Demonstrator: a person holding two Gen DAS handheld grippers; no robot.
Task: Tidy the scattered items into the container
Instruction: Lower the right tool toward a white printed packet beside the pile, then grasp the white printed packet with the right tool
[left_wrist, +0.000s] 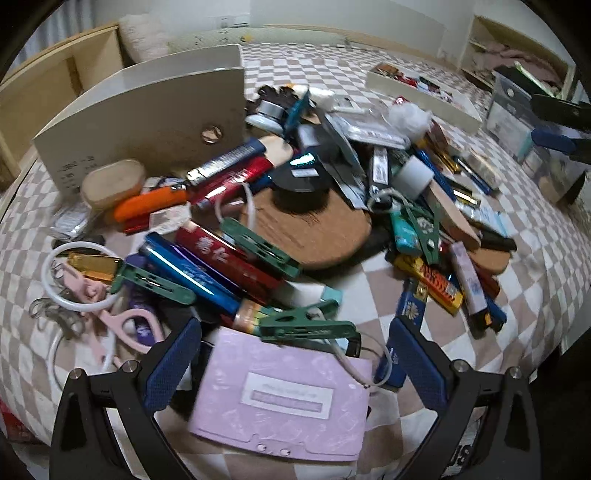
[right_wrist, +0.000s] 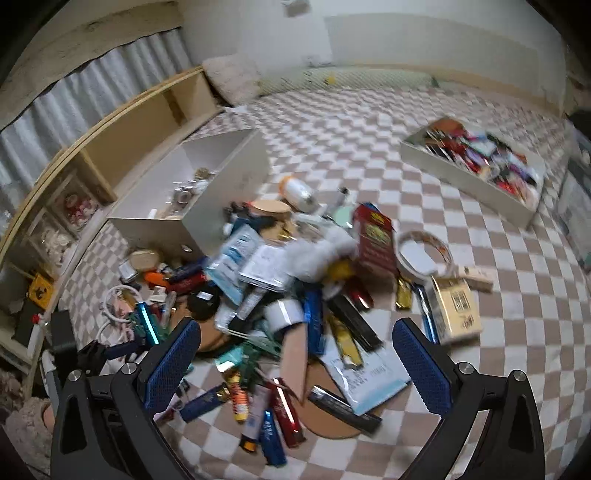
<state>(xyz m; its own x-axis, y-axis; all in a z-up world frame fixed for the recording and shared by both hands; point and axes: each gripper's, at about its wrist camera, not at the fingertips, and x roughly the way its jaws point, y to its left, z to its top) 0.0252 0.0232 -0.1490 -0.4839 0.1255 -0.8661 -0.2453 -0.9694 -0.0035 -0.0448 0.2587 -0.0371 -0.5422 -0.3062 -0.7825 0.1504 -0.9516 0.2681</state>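
Observation:
A heap of scattered items (left_wrist: 295, 206) covers the checkered bedspread: lighters, green clips, tubes, cork boards, packets. My left gripper (left_wrist: 295, 365) is open low over the heap's near edge, its blue pads either side of a pink packet (left_wrist: 284, 398) and a green clip (left_wrist: 306, 326). A cream open box (left_wrist: 147, 114) stands just behind the heap at left. My right gripper (right_wrist: 295, 365) hangs open higher above the same heap (right_wrist: 288, 288), holding nothing. The cream box (right_wrist: 192, 184) holds a few small objects. A second tray (right_wrist: 476, 166) at far right is filled with items.
A wooden shelf unit (right_wrist: 122, 140) runs along the bed's left side. A clear plastic bin (left_wrist: 517, 114) sits at the far right, with the right gripper (left_wrist: 557, 136) in front of it. A tape roll (right_wrist: 424, 254) and a yellow box (right_wrist: 458, 310) lie at the heap's right.

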